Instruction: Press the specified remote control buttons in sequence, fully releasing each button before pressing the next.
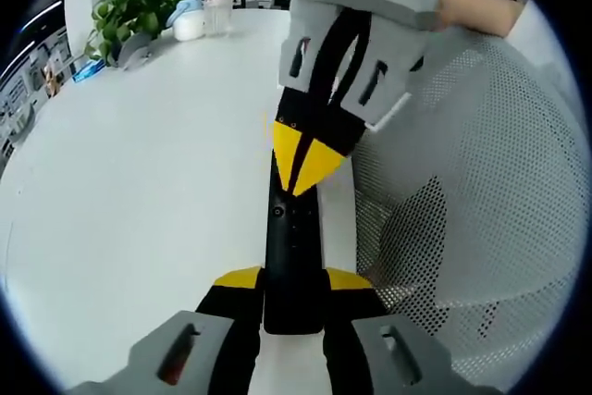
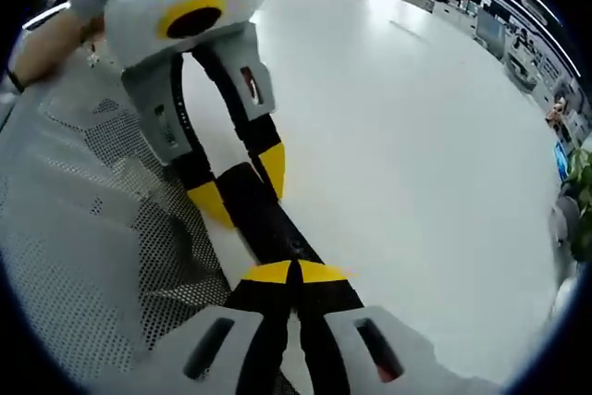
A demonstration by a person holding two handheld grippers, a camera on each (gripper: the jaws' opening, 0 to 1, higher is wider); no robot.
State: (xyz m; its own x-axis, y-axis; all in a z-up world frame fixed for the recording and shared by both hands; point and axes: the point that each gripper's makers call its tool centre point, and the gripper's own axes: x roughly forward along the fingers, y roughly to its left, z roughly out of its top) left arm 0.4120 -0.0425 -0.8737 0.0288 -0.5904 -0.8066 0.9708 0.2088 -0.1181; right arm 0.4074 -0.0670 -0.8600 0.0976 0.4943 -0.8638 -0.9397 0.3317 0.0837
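Pinching the black remote control (image 1: pixel 292 256) between its jaws, the left gripper (image 1: pixel 292 277) steadies it over the white counter (image 1: pixel 139 182); the right gripper (image 2: pixel 294 272), jaws pressed together, touches its face, apparently mid-press; sequence progress cannot be judged.

Bright, even overhead light on the white table (image 1: pixel 139 182), soft shadows, fisheye bending toward every rim.

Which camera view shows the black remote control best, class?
The left gripper view: the remote control runs lengthwise up from between the left claw tips, its button face visible. The right gripper view shows only a short stretch of it, between the two claws.
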